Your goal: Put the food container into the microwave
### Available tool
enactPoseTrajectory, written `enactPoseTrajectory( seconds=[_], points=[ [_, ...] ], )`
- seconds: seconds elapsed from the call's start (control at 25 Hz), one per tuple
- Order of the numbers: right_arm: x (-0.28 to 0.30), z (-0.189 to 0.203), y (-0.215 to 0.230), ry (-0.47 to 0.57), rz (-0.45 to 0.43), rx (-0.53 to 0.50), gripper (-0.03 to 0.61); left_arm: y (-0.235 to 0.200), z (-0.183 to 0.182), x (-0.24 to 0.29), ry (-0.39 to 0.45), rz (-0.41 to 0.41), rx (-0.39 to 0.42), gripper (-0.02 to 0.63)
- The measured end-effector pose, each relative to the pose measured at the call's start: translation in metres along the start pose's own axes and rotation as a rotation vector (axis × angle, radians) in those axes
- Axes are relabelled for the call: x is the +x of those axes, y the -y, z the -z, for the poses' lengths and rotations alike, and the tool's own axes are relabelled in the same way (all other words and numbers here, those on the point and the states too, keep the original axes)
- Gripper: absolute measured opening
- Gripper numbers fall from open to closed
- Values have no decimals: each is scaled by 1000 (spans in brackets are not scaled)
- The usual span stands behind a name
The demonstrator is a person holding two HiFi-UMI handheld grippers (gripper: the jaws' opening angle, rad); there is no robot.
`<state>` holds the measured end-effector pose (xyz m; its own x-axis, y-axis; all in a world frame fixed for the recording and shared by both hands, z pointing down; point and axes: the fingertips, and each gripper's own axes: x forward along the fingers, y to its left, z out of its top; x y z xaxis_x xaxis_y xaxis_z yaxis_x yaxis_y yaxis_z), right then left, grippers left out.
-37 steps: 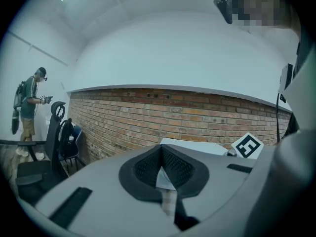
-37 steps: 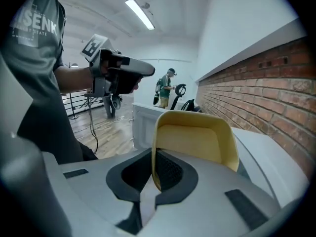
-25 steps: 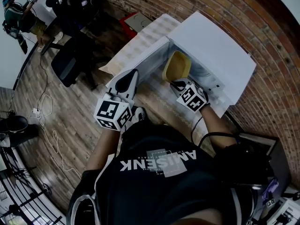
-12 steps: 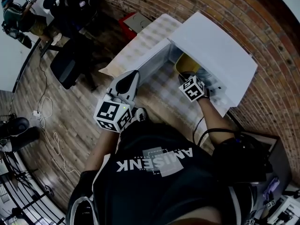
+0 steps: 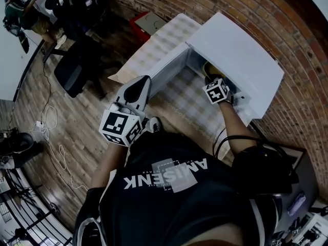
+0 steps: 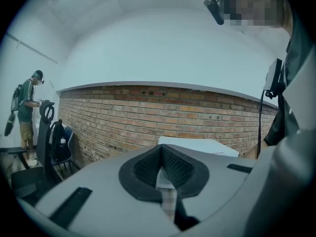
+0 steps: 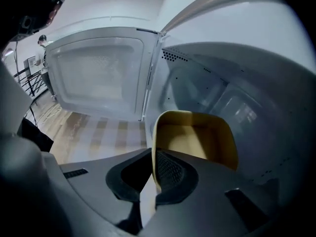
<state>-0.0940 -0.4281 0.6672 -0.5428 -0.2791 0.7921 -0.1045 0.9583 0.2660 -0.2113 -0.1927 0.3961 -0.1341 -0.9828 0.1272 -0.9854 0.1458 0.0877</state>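
1. Step in hand is judged to be placement. The food container (image 7: 197,142), yellow and open-topped, is held inside the cavity of the microwave (image 5: 238,50), right of centre in the right gripper view.
2. The right gripper (image 7: 154,174) is clamped on the container's near wall, with one pad inside and one outside.
3. Whether the container's base touches the cavity floor cannot be told.
4. The left gripper (image 6: 163,168) is seen left of centre in the head view, outside the microwave. Its jaws are pressed together with nothing between them.
5. The door (image 7: 94,73) is swung open at upper left of the right gripper view.
6. Next move, as judged: the container is to be set flat on the cavity floor. The jaws are then to be spread and the gripper drawn straight out, so the wall is not snagged or the container tipped.
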Motion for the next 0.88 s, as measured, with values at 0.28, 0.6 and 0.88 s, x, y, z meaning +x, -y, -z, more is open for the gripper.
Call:
enactPoseTrajectory(
  seconds=[0.28, 0.6, 0.88],
  points=[
    [15, 7, 14, -22, 44, 37, 44, -4, -1, 9, -3, 16, -8, 12],
    [24, 13, 27, -60, 125, 19, 44, -9, -2, 12, -5, 23, 0, 12],
    [26, 15, 34, -87, 176, -17, 49, -10, -4, 15, 13, 45, -6, 12]
  ],
)
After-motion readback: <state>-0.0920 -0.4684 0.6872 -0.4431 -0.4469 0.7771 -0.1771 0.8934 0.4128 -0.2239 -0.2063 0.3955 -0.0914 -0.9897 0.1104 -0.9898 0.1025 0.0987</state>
